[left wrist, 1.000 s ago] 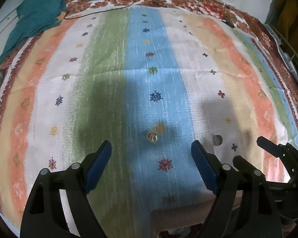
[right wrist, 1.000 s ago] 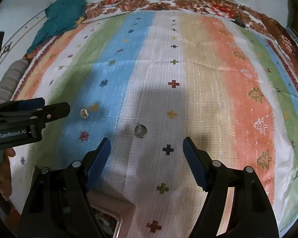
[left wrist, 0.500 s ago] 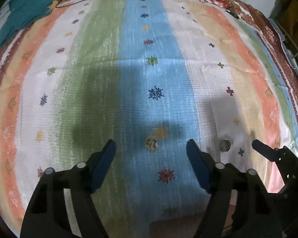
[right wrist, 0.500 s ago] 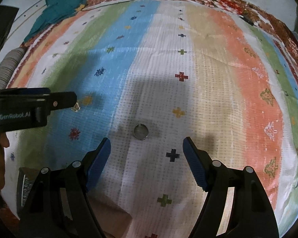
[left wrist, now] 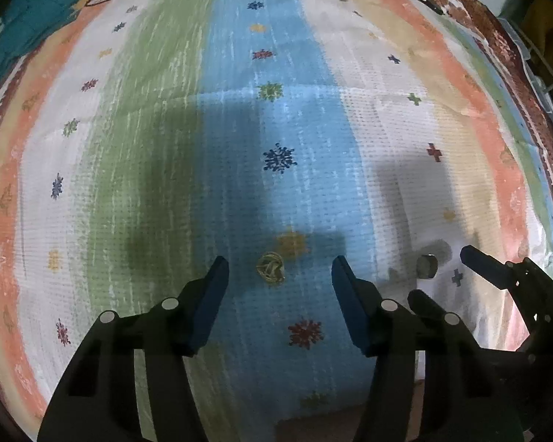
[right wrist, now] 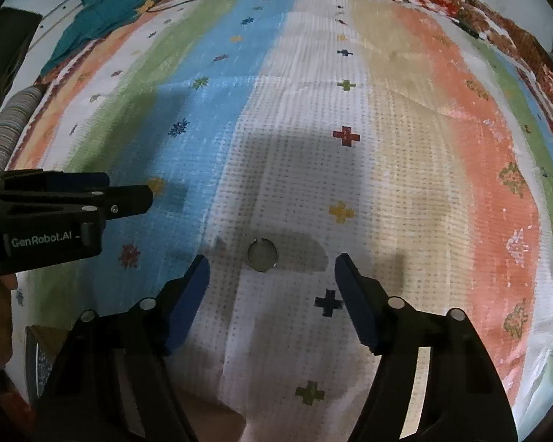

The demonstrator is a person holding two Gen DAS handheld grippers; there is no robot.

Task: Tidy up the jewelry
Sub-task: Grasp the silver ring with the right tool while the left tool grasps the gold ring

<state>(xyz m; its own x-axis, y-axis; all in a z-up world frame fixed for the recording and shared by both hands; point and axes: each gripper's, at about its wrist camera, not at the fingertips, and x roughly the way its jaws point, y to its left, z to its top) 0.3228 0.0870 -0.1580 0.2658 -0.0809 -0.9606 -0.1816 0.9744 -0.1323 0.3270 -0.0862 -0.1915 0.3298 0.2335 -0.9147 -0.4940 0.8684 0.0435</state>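
The left gripper (left wrist: 280,276) points steeply down at a striped cloth (left wrist: 166,147) that covers the whole surface, and its two blue pads (left wrist: 210,302) stand apart with nothing pressed between them. Its jaws have just been closing, but they do not yet touch anything. A small gold ring (left wrist: 270,269) with a twisted pattern lies flat on the blue stripe of the cloth, in the gap between the pads and a little ahead of the tips, free on both sides. Just beside it, further away from the camera, a yellow flower is printed on the cloth. The right gripper (right wrist: 271,280) also points down, and its jaws have also just been closing a little, yet they are released and hold nothing. A silver ring (right wrist: 262,255) with a small cut in its band lies flat on the white stripe, between the two blue tips and slightly ahead of them, apart from both pads. In the left wrist view the silver ring (left wrist: 427,266) is seen to the right, between the dark fingers of the right gripper (left wrist: 449,280). In the right wrist view the left gripper (right wrist: 136,199) comes in from the left edge, and the gold ring is hidden behind it. A teal cloth (right wrist: 110,3) lies crumpled at the far left corner, well apart from both rings.
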